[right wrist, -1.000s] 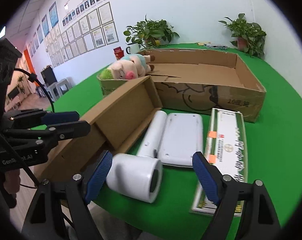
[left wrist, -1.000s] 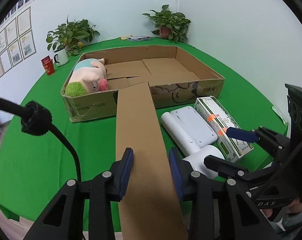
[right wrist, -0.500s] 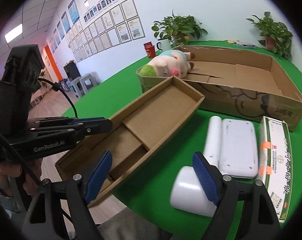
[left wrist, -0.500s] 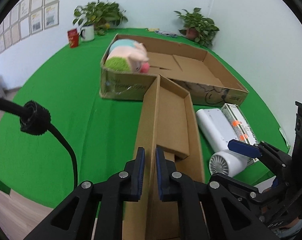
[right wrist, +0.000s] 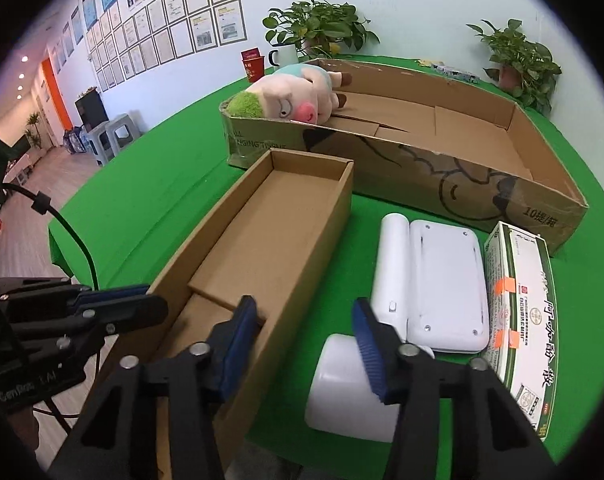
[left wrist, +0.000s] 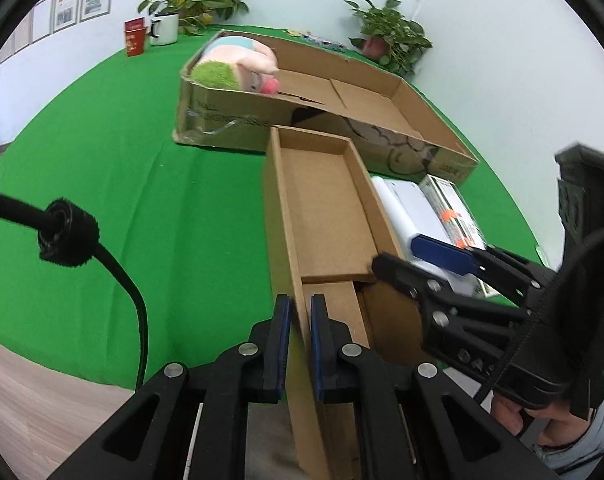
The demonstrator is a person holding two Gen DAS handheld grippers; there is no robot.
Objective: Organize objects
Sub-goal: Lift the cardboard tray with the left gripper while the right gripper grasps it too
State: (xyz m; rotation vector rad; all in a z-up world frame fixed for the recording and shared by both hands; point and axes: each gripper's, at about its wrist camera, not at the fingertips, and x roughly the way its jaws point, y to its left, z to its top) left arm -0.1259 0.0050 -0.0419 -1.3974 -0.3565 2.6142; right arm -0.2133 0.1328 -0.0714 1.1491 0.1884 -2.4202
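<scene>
A long narrow cardboard box [left wrist: 326, 216] [right wrist: 269, 232] lies open side up on the green table, in front of a wide flat carton [left wrist: 382, 112] [right wrist: 422, 140]. My left gripper [left wrist: 299, 344] is shut on the narrow box's left wall near its near end. My right gripper [right wrist: 302, 340] is open and straddles the box's right wall, one finger inside. A white hair dryer [right wrist: 386, 288], a white flat device [right wrist: 446, 284] and a green-and-white medicine box [right wrist: 522, 296] lie to the right. A plush pig [right wrist: 289, 96] [left wrist: 237, 64] lies in the carton's left corner.
Two potted plants [right wrist: 318, 28] [right wrist: 518, 56], a white mug [left wrist: 163, 30] and a red cup [left wrist: 135, 36] stand at the far edge of the table [left wrist: 101, 160]. The table's near edge runs just under the grippers, with wooden floor [left wrist: 41, 400] below.
The narrow box went from standing on its side to lying open side up. My left gripper closed on its wall. My right gripper moved left over the box's right wall.
</scene>
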